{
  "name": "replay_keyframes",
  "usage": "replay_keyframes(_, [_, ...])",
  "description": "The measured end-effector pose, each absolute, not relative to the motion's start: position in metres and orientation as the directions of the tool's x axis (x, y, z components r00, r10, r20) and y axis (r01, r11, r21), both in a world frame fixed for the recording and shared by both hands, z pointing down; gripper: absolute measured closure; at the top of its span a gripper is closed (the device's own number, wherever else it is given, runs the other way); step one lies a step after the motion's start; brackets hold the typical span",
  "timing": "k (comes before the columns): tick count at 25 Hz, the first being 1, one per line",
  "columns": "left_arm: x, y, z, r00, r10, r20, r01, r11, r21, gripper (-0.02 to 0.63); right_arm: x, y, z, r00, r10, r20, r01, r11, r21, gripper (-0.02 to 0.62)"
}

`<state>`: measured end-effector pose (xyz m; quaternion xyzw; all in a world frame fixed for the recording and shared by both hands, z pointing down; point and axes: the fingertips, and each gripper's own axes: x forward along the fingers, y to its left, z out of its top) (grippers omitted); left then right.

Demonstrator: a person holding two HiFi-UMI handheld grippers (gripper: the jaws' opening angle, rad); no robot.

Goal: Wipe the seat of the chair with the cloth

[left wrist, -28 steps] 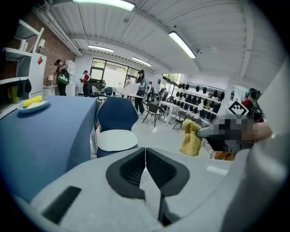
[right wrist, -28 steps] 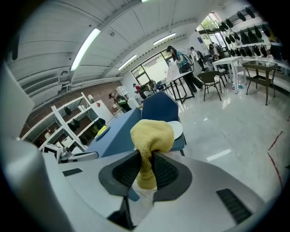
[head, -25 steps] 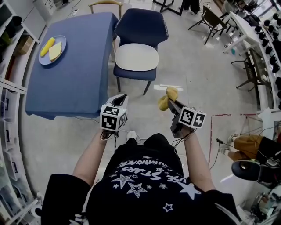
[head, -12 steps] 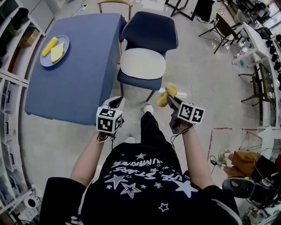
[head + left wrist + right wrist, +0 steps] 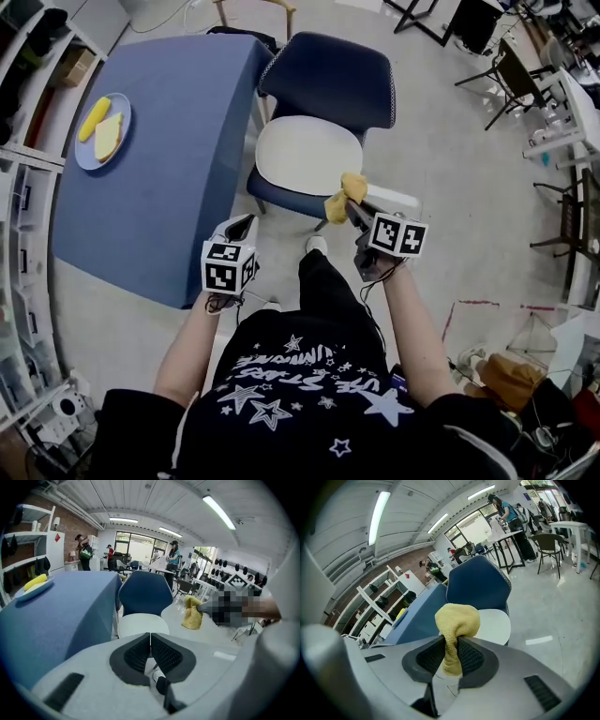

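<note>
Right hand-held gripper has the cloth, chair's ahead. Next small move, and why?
Probably ease the right hand-held gripper forward and to the left, then down, so the yellow cloth lands on the white seat pad. Its jaws are clamped on the cloth, which in the left gripper view hangs to the right of the pad, apparently not on it. The left hand-held gripper is shut and empty.

both arms reach forward, left tongs [image 5: 242, 222] pressed together and empty, right tongs [image 5: 351, 210] clamped on the cloth [image 5: 337, 197].

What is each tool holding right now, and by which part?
The right tool pinches the yellow cloth near its lower end, the bulk bunched above the jaws. The left tool is shut, empty.
</note>
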<state>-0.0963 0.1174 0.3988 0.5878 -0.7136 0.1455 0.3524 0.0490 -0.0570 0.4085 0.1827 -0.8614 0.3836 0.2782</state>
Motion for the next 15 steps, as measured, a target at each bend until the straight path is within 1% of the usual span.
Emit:
replay_keyframes(6, [-0.117, 0.056, 0.412, -0.111, -0.698, 0.708, -0.920, 0.342, 0.192, 0.584, 0.020, -0.128, 0.441, -0.764, -0.020, 0.645, -0.477, 0.691, -0.544, 0.515])
replay_keyframes(11, [-0.148, 0.032, 0.436, -0.140, -0.668, 0.731, -0.911, 0.377, 0.170, 0.584, -0.025, -0.143, 0.474, -0.742, 0.052, 0.668, -0.444, 0.709, -0.548, 0.515])
replay_keyframes(15, [-0.171, 0.014, 0.469, -0.129, -0.661, 0.740, -0.907, 0.380, 0.181, 0.584, -0.068, -0.141, 0.503, -0.744, 0.093, 0.662, -0.416, 0.711, -0.567, 0.515])
